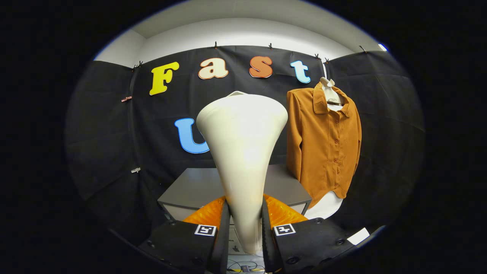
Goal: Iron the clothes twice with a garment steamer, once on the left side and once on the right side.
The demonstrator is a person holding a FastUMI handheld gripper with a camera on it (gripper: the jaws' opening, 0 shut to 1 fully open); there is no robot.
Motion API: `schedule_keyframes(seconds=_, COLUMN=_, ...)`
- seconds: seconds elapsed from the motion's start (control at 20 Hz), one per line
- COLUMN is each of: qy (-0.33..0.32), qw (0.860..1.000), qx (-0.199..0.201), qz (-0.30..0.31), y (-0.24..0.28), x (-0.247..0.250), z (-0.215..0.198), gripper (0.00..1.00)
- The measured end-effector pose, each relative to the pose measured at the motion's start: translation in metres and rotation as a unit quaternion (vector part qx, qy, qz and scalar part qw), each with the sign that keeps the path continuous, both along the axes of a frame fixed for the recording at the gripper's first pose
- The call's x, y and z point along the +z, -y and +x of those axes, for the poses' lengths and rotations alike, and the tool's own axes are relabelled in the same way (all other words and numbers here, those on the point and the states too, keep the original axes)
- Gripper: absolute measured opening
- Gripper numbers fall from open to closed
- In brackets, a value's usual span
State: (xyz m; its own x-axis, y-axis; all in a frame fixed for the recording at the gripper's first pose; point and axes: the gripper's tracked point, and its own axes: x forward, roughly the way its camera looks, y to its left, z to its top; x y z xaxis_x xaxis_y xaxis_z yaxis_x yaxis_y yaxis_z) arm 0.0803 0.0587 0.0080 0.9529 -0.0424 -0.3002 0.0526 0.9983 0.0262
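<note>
A grey table (198, 186) stands against the black cloth wall, beyond the fingers. At the centre the hand-held gripper (245, 228) is closed on the narrow handle of a cream garment steamer (243, 144), both fingers pressing its sides; the steamer rises upright from between them and flares to a broad head that hides part of the table. Just beside the steamer's head, to the right, an orange-brown button-up shirt (323, 144) hangs on a hanger (330, 93) in front of the cloth wall, apart from the steamer, with a white garment (325, 207) showing under its hem
</note>
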Motion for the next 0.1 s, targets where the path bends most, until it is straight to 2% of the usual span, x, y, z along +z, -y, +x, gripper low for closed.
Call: schedule_keyframes(seconds=0.1, qy=0.000, qw=1.000, qx=-0.001, qz=-0.002, y=-0.0001, x=0.0010, z=-0.0003, gripper=0.40)
